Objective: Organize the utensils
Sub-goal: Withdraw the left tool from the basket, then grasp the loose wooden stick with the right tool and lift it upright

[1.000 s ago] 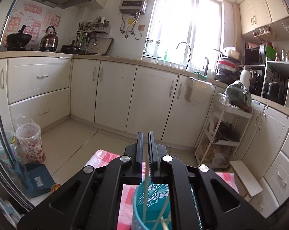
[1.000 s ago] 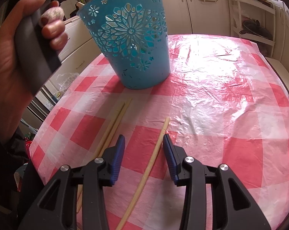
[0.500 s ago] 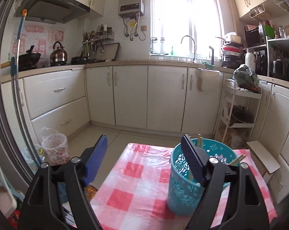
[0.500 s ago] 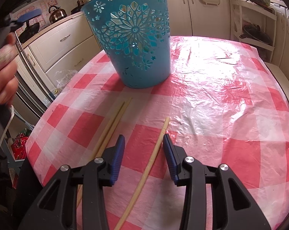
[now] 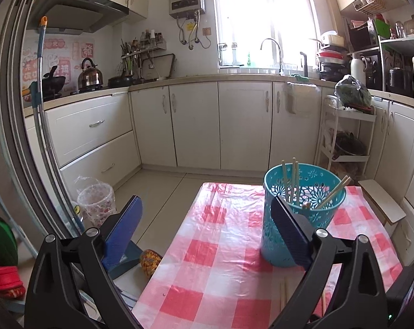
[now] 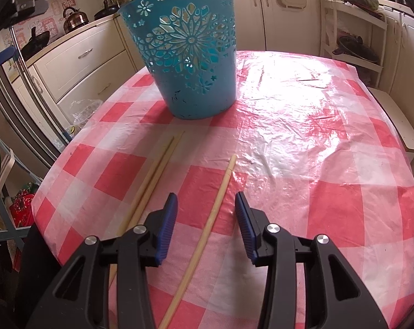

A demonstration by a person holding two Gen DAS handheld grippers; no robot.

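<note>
A teal plastic cut-out basket [image 5: 303, 211] holding wooden chopsticks [image 5: 290, 181] stands on the red-and-white checked surface [image 6: 303, 137]. The left gripper [image 5: 207, 235], jaws just opened wide, holds nothing. The right gripper [image 6: 205, 216] hangs released around 1 loose wooden chopstick [image 6: 217, 205], 2 more chopsticks [image 6: 152, 178] just beside.

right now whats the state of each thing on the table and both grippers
teal basket: upright, chopsticks standing inside
single chopstick: flat on tablecloth, between open right jaws, untouched
chopstick pair: flat, side by side
left gripper: jaws just opened wide, empty
right gripper: open, partway
</note>
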